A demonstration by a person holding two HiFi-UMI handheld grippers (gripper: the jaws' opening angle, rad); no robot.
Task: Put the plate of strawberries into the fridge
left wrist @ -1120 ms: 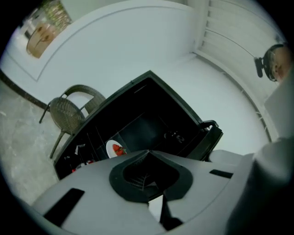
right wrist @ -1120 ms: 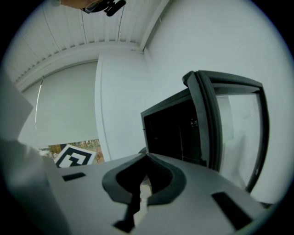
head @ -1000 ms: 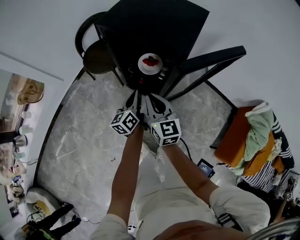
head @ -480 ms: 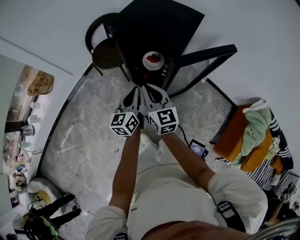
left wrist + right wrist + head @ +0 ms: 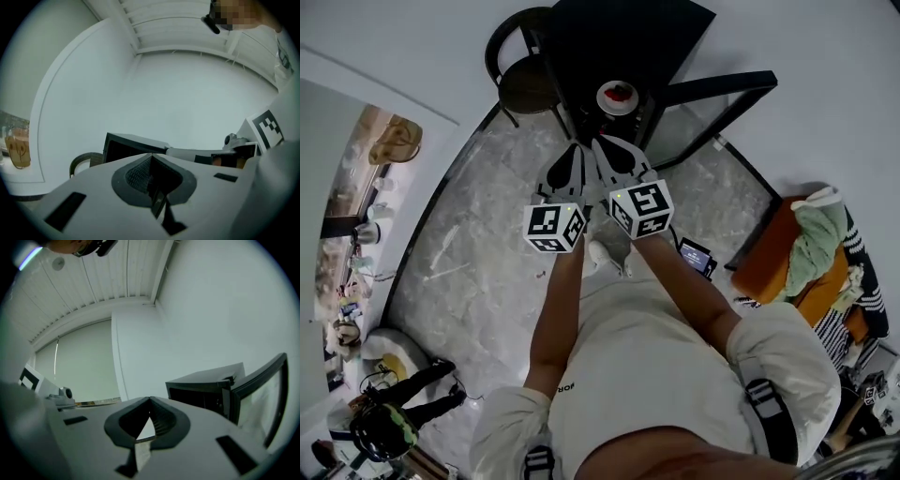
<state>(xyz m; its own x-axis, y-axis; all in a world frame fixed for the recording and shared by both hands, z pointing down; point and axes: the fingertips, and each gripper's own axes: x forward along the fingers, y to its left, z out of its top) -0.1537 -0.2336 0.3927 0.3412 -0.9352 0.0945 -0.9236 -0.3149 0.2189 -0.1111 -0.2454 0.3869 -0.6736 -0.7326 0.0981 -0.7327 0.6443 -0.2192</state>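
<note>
- Plate of strawberries (image 5: 617,97) sits inside the black fridge (image 5: 623,33), on a shelf, red fruit on a white plate.
- Fridge door (image 5: 717,92) is swung open to the right.
- Left gripper (image 5: 575,150): jaws pressed together, nothing held, tips aimed at the fridge opening and well short of the plate.
- Right gripper (image 5: 602,145): jaws also together and empty, just beside the left one, same heading.
- Left gripper view: closed tips (image 5: 151,158), fridge top behind them.
- Right gripper view: closed tips (image 5: 150,401), open fridge at right.
- Dark chair (image 5: 523,86) stands just left of the fridge.
- Marble floor (image 5: 478,244) lies below; a pile of clothes (image 5: 816,262) is at the far right.
</note>
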